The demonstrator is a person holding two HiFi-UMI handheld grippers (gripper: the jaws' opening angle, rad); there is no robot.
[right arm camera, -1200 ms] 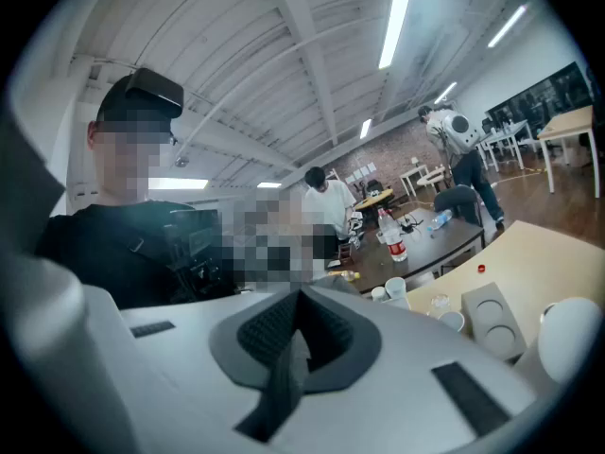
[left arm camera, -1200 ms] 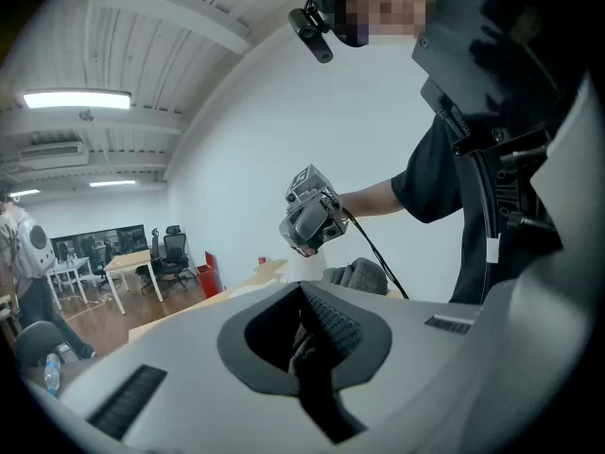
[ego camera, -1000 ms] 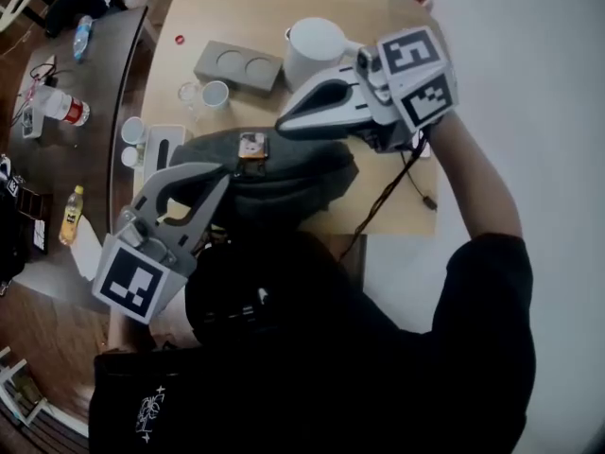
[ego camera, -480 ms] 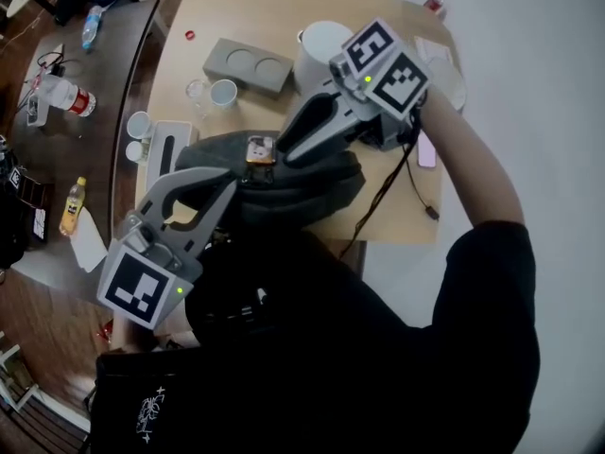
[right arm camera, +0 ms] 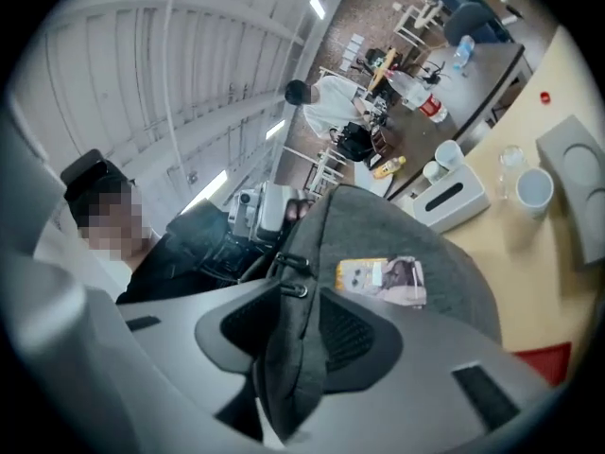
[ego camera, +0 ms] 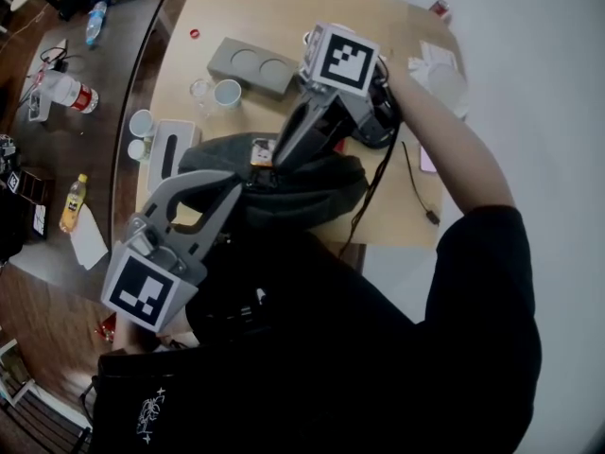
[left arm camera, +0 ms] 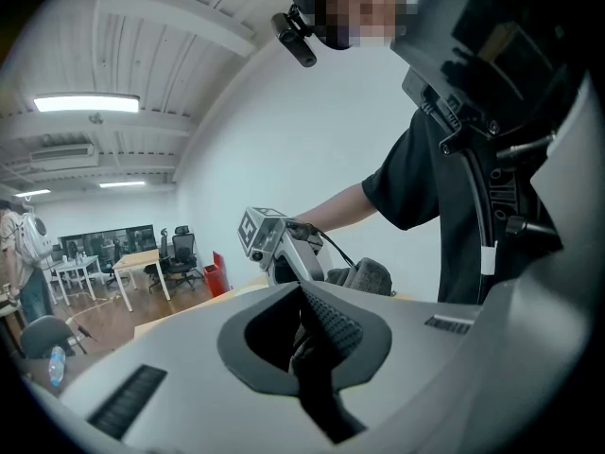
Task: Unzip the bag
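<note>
Left claw [ego camera: 230, 185] is nearest the person, clenched on a pinch of the dark grey fabric bag [ego camera: 312, 192], so the anchor side looks done

The bag lies slumped on the near edge of the light wooden surface [ego camera: 236, 8], right in front of the person, partly overhanging toward them

Right claw [ego camera: 272, 164] is on the bag's top just beyond. Its jaws have just been opening and now stand wide, straddling a raised ridge of the fabric. The small metal zip pull rings [right arm camera: 295, 289] sit on that ridge just ahead of the jaw gap. Pads aren't pressing on anything, so it's released, not grasping yet

A yellow-and-photo card tag [right arm camera: 381, 279] sits on the bag top beside the ridge

Progress call: early. No gaping mouth anywhere on the bag and the seam reads closed, so I'd say no zip travel yet. Left to do: clamp the right claw on the pull, then drag it along the seam while the left one holds tension

Further back on the surface, a grey block with two round recesses [ego camera: 250, 67] and a white cup [ego camera: 227, 93], well clear of the work
</note>
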